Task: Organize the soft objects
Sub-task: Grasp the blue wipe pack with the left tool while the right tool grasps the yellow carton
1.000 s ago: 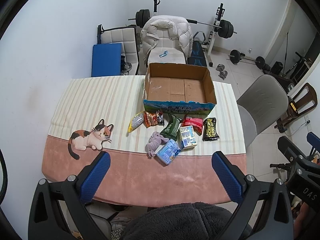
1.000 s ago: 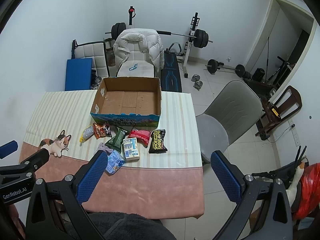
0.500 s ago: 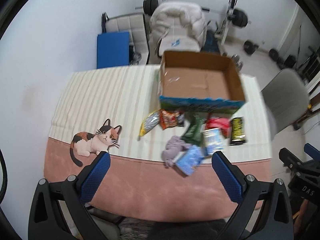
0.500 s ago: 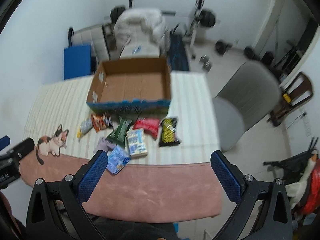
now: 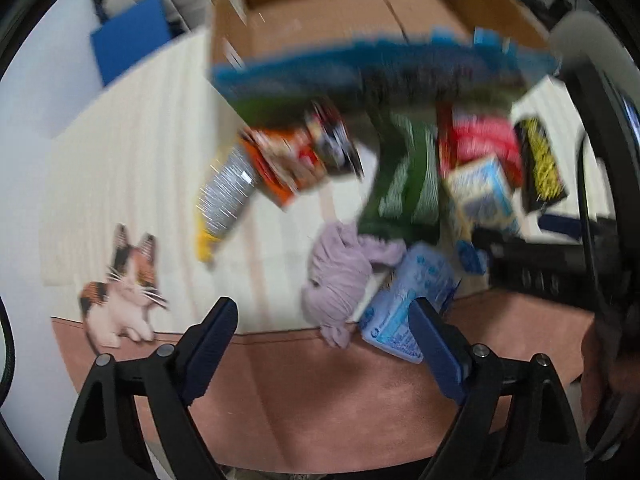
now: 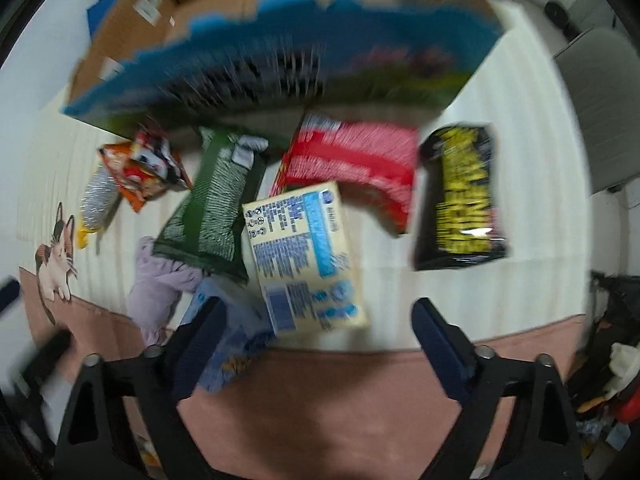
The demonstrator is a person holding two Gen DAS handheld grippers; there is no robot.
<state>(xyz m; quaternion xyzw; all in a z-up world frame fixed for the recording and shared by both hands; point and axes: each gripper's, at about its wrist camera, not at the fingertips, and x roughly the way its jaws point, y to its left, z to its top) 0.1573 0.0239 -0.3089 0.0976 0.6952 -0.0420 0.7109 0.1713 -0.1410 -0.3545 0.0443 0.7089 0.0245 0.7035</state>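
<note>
Here both my claws were wide open and held nothing. My left claw (image 5: 324, 334) hung above the near edge of the worktop (image 5: 320, 400), and the lilac soft cloth (image 5: 340, 276) lay just ahead of it, between its two fingers. The pale blue soft pack (image 5: 404, 300) lay just before its right finger, touching the cloth. My right claw (image 6: 320, 334) hung over the cream and blue carton (image 6: 306, 256), which lay directly in front of it. The green pouch (image 6: 216, 200) was ahead to its left, the red pack (image 6: 356, 164) straight ahead and further, the black and yellow packet (image 6: 464, 200) ahead to its right. The open cardboard box (image 6: 280, 60) stood beyond all of them, with nothing visible inside it.

Both views were strongly blurred, so I judged that the aim was my main danger. The things lay very close, some overlapping, and the green pouch rested partly on the lilac cloth. If I closed the left claw on the cloth carelessly, I could pinch the blue pack as well, or drag the pouch with it. Also the two claws were near to each other, and they could collide over the same heap.
</note>
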